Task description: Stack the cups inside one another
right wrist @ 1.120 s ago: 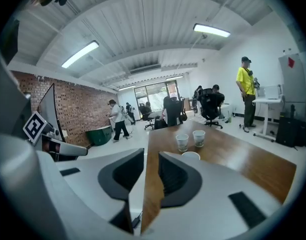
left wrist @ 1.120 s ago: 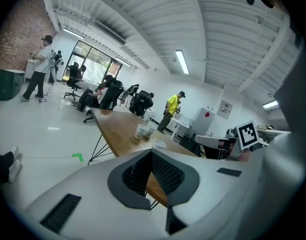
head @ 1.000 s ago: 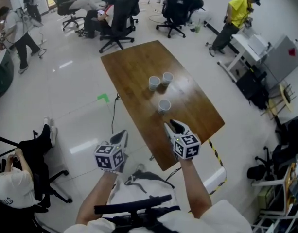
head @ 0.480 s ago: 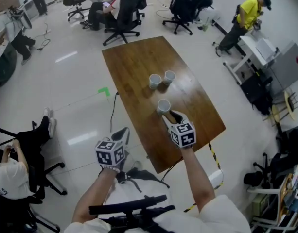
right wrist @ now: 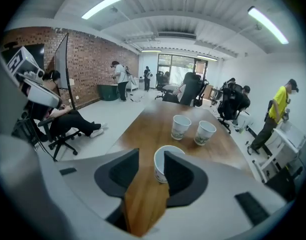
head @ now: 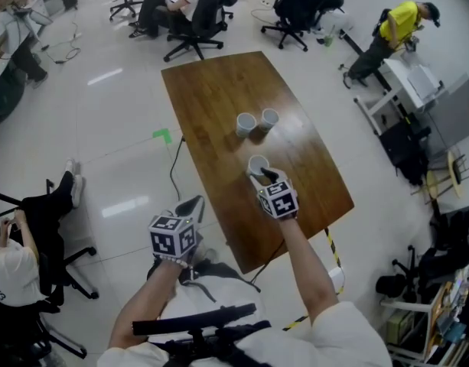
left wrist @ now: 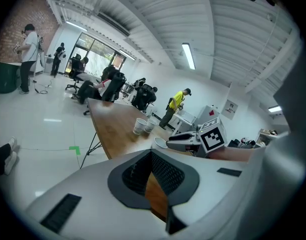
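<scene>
While our right gripper hangs over the wooden table with jaws spread wide, having just been opening, the nearest paper cup stands upright in the gap, close against one jaw but unpinched. We see a second cup and a third cup side by side farther along. Our left gripper hovers beside the table's edge, jaws apart, gripping nothing
</scene>
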